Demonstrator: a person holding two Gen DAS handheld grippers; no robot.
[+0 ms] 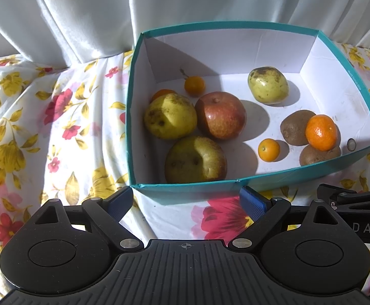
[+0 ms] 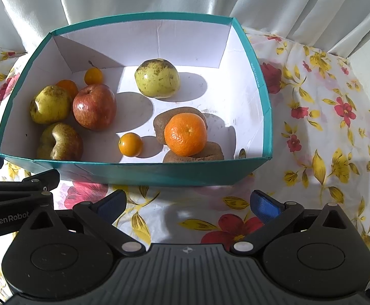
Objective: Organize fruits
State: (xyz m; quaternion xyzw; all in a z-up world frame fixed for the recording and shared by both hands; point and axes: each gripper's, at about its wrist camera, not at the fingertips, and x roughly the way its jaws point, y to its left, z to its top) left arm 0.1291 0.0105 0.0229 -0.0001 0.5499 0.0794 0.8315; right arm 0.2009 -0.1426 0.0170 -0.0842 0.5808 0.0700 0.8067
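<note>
A teal box (image 1: 192, 186) (image 2: 139, 171) with a white inside holds the fruit. A red apple (image 1: 220, 115) (image 2: 94, 106) lies among three yellow-green pears (image 1: 170, 116) (image 2: 157, 77). A mandarin (image 1: 321, 132) (image 2: 185, 134) rests on two brown kiwis (image 1: 294, 130) (image 2: 210, 153). Small orange fruits (image 1: 269, 150) (image 2: 130, 144) lie near the middle and in the back left corner. My left gripper (image 1: 186, 202) hangs open in front of the box's near wall, with nothing between its fingers. My right gripper (image 2: 188, 206) is open too, empty, over the cloth before the box.
A flowered cloth (image 1: 45, 132) (image 2: 325, 139) covers the surface around the box. White curtains (image 1: 83, 12) (image 2: 286, 0) hang close behind it. The other gripper's black body shows at the right edge of the left view and the left edge of the right view.
</note>
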